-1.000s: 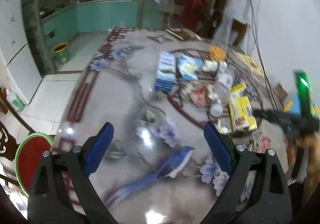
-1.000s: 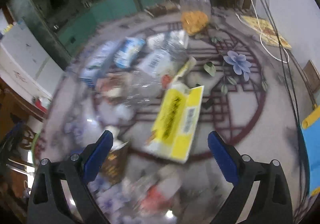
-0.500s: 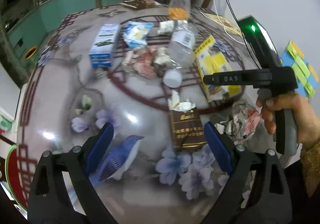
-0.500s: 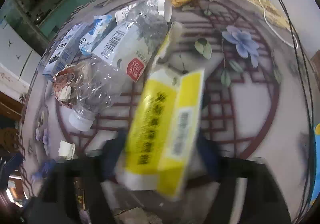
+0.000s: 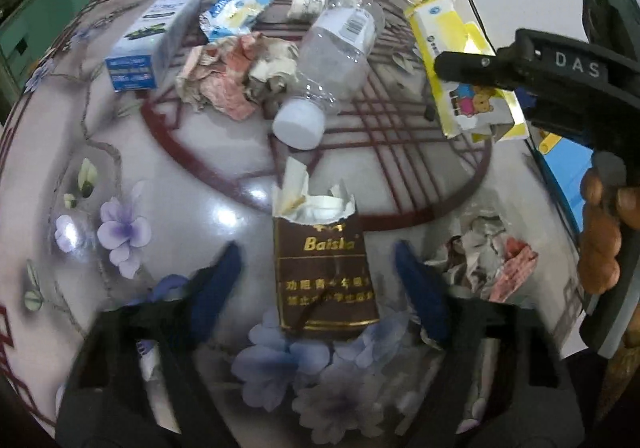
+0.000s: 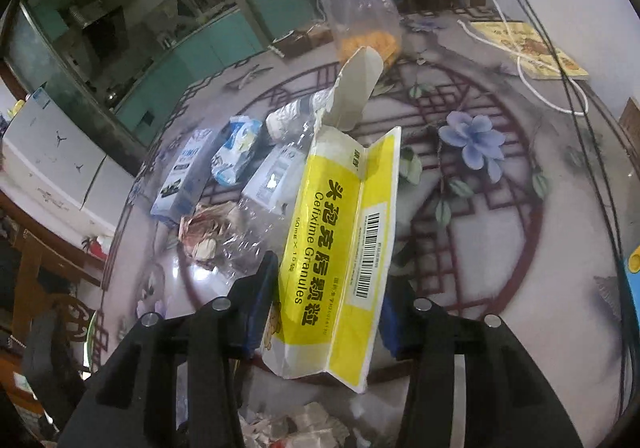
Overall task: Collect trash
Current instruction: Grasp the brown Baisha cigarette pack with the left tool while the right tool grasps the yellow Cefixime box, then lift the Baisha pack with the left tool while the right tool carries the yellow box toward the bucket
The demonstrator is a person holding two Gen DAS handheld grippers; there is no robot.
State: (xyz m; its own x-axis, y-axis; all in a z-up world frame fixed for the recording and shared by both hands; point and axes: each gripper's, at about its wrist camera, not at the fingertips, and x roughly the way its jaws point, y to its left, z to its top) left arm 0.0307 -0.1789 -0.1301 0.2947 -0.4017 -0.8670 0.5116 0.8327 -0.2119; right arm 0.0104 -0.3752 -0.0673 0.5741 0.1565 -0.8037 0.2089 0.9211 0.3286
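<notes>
Trash is in hand on one side: the right gripper (image 6: 328, 312) has its fingers (image 6: 260, 300) closing on a yellow medicine box (image 6: 340, 248), lifted off the tabletop (image 6: 500, 248). The left gripper (image 5: 320, 288) is closing its fingers (image 5: 216, 280) around a brown cigarette pack (image 5: 324, 272) that lies flat, not yet pinched. Left to gather: a plastic bottle (image 5: 336, 48), crumpled wrappers (image 5: 232, 76), a blue carton (image 5: 152, 44). Readable: "Cefixime Granules" on the box, "Baisha" on the pack.
</notes>
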